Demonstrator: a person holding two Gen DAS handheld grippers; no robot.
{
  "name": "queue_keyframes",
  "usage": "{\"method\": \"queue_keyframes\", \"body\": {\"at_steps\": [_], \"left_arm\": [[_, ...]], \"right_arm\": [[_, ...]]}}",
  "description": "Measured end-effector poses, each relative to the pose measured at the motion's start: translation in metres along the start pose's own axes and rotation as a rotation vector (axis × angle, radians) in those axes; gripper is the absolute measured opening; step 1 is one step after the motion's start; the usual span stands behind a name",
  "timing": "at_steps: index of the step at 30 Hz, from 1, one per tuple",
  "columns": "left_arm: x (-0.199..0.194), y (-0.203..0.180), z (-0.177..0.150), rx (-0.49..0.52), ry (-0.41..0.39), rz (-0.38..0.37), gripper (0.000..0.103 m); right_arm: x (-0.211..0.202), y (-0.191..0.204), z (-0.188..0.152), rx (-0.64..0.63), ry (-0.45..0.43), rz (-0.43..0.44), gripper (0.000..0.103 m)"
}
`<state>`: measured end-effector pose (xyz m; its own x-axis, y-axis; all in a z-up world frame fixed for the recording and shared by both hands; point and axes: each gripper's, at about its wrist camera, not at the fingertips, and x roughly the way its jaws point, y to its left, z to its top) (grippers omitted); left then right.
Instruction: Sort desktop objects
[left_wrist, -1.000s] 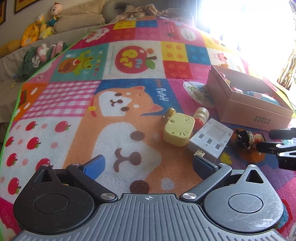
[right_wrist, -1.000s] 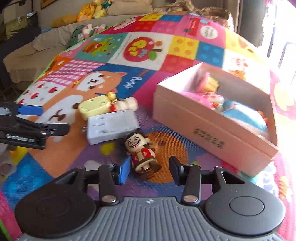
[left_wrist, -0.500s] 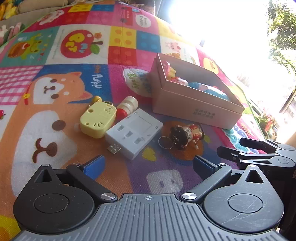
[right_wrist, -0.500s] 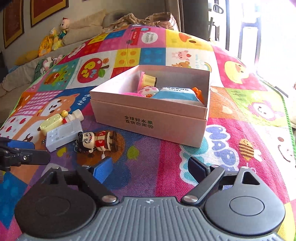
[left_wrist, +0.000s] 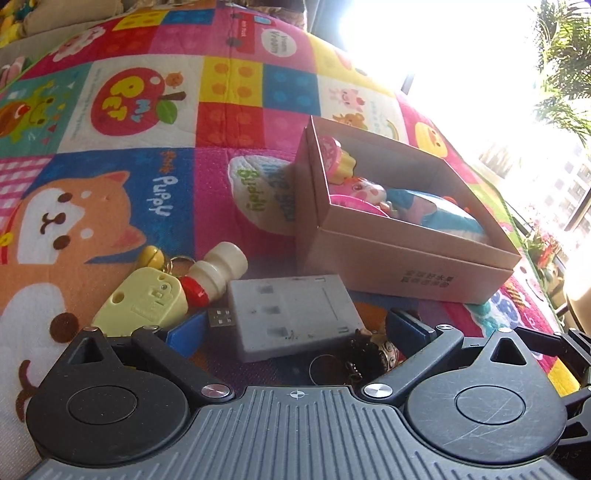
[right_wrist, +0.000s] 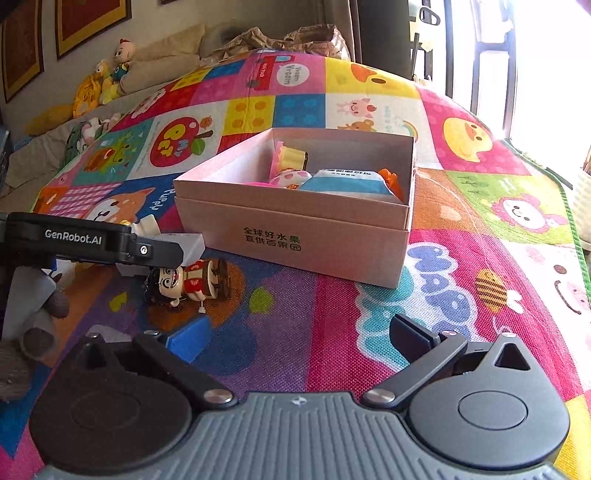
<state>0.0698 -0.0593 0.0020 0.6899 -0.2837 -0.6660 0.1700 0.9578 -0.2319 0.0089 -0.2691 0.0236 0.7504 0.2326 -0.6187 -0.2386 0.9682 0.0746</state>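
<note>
My left gripper (left_wrist: 295, 328) is open and low over the mat, its fingers on either side of a white USB adapter (left_wrist: 291, 314) without pressing it. A small doll keychain (left_wrist: 373, 354) lies by its right finger. To the left lie a yellow keychain toy (left_wrist: 144, 302) and a little white bottle (left_wrist: 218, 273). My right gripper (right_wrist: 303, 336) has its jaws opening wide with nothing between them. The doll (right_wrist: 188, 282) lies on its side ahead and to the left. A pink cardboard box (right_wrist: 314, 236) holds several toys.
A colourful patchwork play mat (right_wrist: 480, 229) covers the surface. One of the left gripper's fingers (right_wrist: 155, 253) reaches in from the left above the doll. Plush toys (right_wrist: 96, 88) and cushions lie at the far edge. A bright window is on the right.
The right gripper let go of the doll, which now lies on its side, and swung towards the box while opening wide. The left gripper moved right and forward until it straddles the adapter.
</note>
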Motion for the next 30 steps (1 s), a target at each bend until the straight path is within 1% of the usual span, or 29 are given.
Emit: {"method": "queue_keyframes", "body": {"at_steps": [5,9,11,13,19,22,24,27,30], "left_arm": [[-0.019,0.003,-0.017,0.031,-0.043,0.015,0.103],[-0.039,0.016,-0.033,0.003,-0.064,0.040,0.103],[-0.046,0.024,-0.042,-0.024,-0.062,0.069,0.103],[-0.050,0.026,-0.047,-0.019,-0.077,0.078,0.103],[-0.046,0.021,-0.048,0.002,-0.076,0.111,0.103],[-0.048,0.025,-0.050,-0.034,-0.094,0.079,0.103],[-0.047,0.025,-0.050,-0.024,-0.091,0.090,0.103],[-0.048,0.025,-0.050,-0.013,-0.087,0.092,0.103],[-0.049,0.025,-0.049,-0.013,-0.087,0.089,0.103]], "right_arm": [[-0.001,0.000,-0.001,0.003,-0.008,0.000,0.103],[-0.002,-0.003,-0.001,0.022,-0.014,-0.008,0.103],[-0.002,-0.004,-0.002,0.031,-0.016,-0.012,0.103],[-0.001,-0.005,-0.001,0.039,-0.012,-0.019,0.103],[0.007,-0.009,0.001,0.072,0.022,-0.025,0.103],[0.003,-0.009,-0.001,0.086,-0.006,-0.029,0.103],[0.005,-0.009,-0.001,0.072,-0.002,-0.046,0.103],[0.005,-0.015,-0.001,0.128,0.005,-0.023,0.103],[0.003,-0.013,-0.002,0.125,0.000,-0.028,0.103]]}}
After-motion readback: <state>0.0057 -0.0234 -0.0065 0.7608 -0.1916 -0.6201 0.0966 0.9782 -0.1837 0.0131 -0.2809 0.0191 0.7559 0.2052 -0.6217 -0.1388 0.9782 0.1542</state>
